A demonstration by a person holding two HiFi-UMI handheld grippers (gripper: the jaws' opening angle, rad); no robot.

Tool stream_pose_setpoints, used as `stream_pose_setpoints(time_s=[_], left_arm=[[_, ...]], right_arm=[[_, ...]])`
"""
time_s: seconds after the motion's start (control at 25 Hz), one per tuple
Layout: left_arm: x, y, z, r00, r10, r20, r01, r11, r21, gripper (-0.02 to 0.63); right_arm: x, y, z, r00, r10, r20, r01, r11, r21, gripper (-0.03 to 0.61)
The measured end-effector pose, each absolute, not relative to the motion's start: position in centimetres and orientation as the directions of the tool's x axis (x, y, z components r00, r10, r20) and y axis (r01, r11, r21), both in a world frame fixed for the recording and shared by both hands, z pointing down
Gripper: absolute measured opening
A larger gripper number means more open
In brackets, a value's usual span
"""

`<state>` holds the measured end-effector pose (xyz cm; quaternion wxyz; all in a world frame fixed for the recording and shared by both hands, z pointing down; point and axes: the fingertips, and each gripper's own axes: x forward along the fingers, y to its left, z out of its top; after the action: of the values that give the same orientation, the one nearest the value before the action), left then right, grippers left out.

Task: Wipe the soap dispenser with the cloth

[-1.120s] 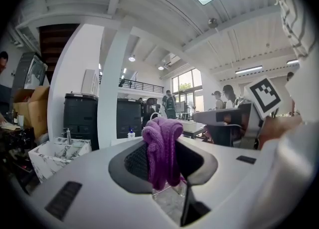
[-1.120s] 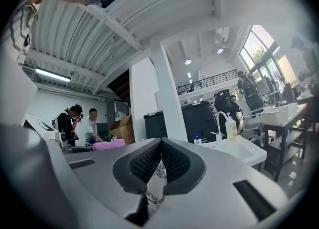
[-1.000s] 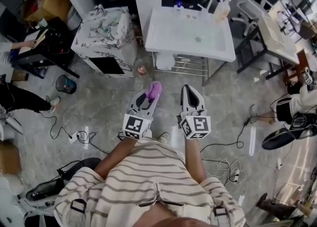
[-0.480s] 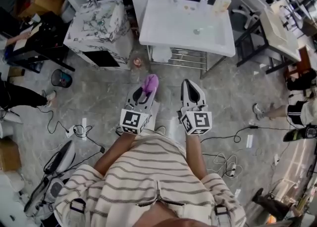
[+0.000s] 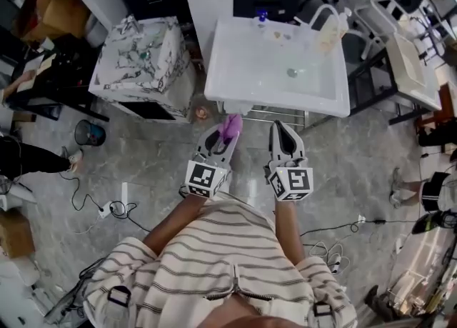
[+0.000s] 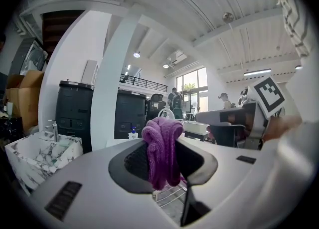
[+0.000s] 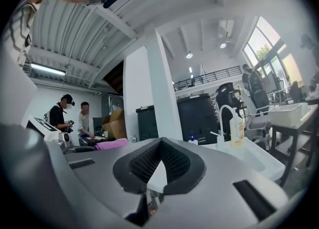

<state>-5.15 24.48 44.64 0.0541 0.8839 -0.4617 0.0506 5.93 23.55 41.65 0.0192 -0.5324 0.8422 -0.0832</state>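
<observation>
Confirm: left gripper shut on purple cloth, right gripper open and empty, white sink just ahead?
No: the right gripper is shut, not open; the right gripper view shows its jaws together, nothing between them. The left gripper shut on the purple cloth, white sink just ahead: correct.

Cloth [image 6: 162, 148]: purple.
Left gripper [image 5: 227, 135], right gripper [image 5: 280, 131]: white shells, black pads, black-and-white square markers.
Sink [image 5: 243, 69]: white.
Soap dispenser [image 5: 333, 31]: pale yellow, white pump.
Side basin [image 5: 136, 62]: white, dark marble veining.
Shirt [image 5: 214, 262]: cream, thin dark stripes.
Floor [image 5: 143, 155]: grey, marbled.
</observation>
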Motion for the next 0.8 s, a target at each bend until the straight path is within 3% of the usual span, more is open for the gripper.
stream_pose_setpoints(time_s=[0.4,0.8], left_arm=[[-5.7,5.6,41.5,0.634,-0.762,0.131,-0.772,-0.635,0.039,0.115],[-5.7,-4.7,42.3,0.672,-0.723,0.16,-0.739,-0.669,0.08,0.117]], right_arm=[[4.7,5.5,38.5,-0.372,-0.927,0.05,-0.92,0.361,-0.153,-0.003],[4.2,-4.5,39.8,-0.34,-0.933,0.117,-0.933,0.32,-0.164,-0.003]])
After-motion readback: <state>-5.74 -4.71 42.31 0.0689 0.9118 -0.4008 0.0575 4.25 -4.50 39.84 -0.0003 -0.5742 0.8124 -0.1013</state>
